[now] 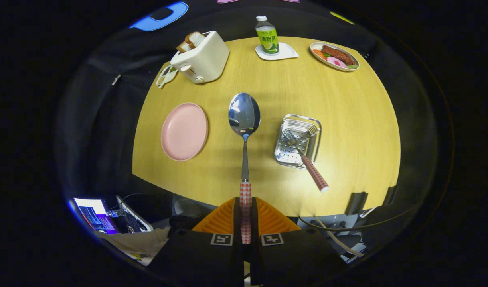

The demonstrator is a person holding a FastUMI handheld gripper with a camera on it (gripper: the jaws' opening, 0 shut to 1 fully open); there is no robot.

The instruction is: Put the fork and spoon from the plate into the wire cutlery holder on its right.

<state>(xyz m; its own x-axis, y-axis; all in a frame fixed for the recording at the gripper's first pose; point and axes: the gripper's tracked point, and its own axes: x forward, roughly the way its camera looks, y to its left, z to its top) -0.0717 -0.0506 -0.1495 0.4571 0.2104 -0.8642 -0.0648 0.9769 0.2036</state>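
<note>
While the gripper (245,207) is clamping the spoon (244,119) by its handle above the table (347,119), the fork (305,159) is leaning in the holder (298,140), right of the plate (184,131)

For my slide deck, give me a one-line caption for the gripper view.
Gripper shut on the spoon, held above the table; fork already in the wire holder.

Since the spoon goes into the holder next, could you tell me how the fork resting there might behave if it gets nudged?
The fork leans in the wire cutlery holder, handle jutting over the rim, so a nudge would probably pivot or slide it. It looks stiff metal, unlikely to bend. The claw is shut on the spoon by its handle end; the spoon may swing.
</note>
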